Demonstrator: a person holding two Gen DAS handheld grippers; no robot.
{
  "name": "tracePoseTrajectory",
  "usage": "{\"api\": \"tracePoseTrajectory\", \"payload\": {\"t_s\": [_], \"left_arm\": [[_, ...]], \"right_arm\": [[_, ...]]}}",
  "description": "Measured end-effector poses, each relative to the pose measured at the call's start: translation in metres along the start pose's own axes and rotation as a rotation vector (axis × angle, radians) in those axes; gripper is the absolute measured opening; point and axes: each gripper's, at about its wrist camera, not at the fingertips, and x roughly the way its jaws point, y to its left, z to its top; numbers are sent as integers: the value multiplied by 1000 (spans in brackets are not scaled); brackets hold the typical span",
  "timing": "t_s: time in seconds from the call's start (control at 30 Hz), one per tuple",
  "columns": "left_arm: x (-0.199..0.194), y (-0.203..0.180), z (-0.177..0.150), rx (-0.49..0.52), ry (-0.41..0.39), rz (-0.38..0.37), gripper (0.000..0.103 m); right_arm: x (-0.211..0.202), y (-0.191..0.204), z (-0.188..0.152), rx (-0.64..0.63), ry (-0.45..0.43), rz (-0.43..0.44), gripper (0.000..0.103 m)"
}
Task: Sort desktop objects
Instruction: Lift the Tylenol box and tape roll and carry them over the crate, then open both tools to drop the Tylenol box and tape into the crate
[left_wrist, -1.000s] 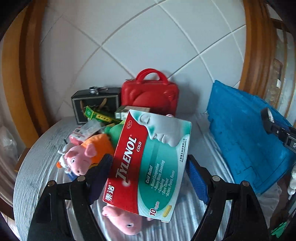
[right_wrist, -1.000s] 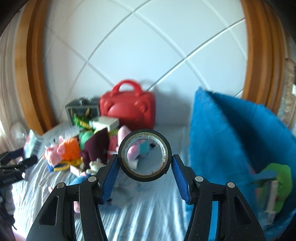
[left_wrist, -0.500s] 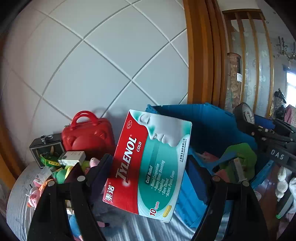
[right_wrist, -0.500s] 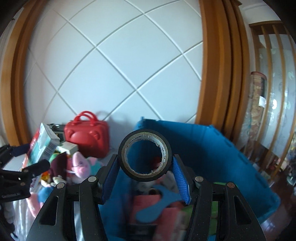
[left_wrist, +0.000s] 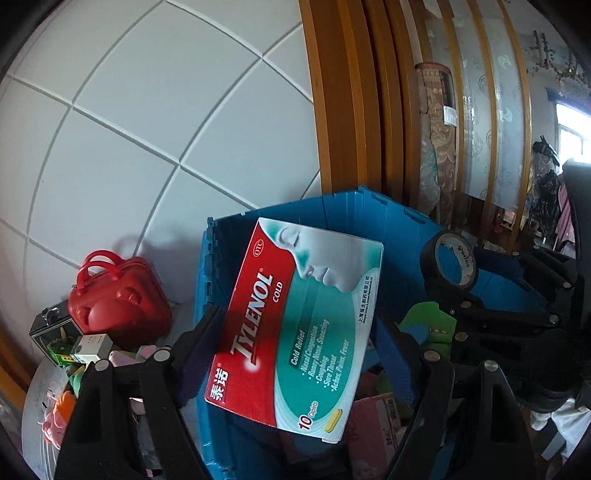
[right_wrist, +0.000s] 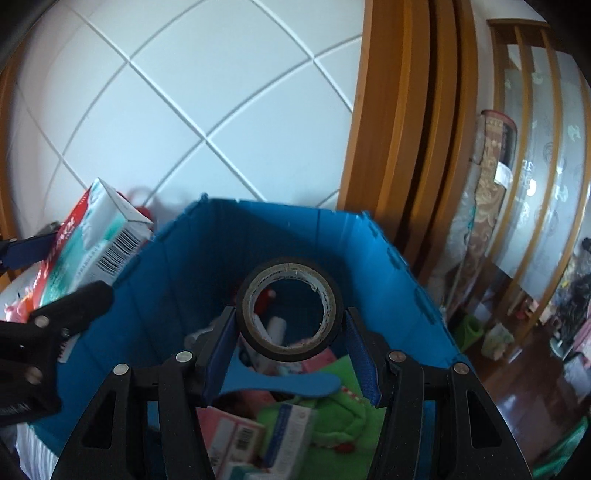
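Tylenol box (left_wrist: 299, 332) clamped in our left tool (left_wrist: 295, 343), tape roll (right_wrist: 290, 308) in right tool (right_wrist: 290, 332), both probably over blue bin (right_wrist: 177, 266) for dropping.

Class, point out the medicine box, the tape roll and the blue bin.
medicine box (left_wrist: 295, 332): left wrist view, middle of its printed front.
tape roll (right_wrist: 290, 309): right wrist view, its upper black band.
blue bin (right_wrist: 258, 236): right wrist view, inner back wall.

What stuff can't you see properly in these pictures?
- Left wrist view: the Tylenol box hides most of the blue bin.
- Right wrist view: things in the bin's bottom are blurred, partly behind the tape roll and right gripper.
- Left wrist view: toys beside the red case are too small, cut off.
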Motion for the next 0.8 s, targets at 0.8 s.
{"api": "tracePoseTrajectory", "payload": {"t_s": [0.8], "left_arm": [[91,-17,-18,-52,406,-93,81]], "right_arm": [[80,-16,-7,-55,331,-96,57]]}}
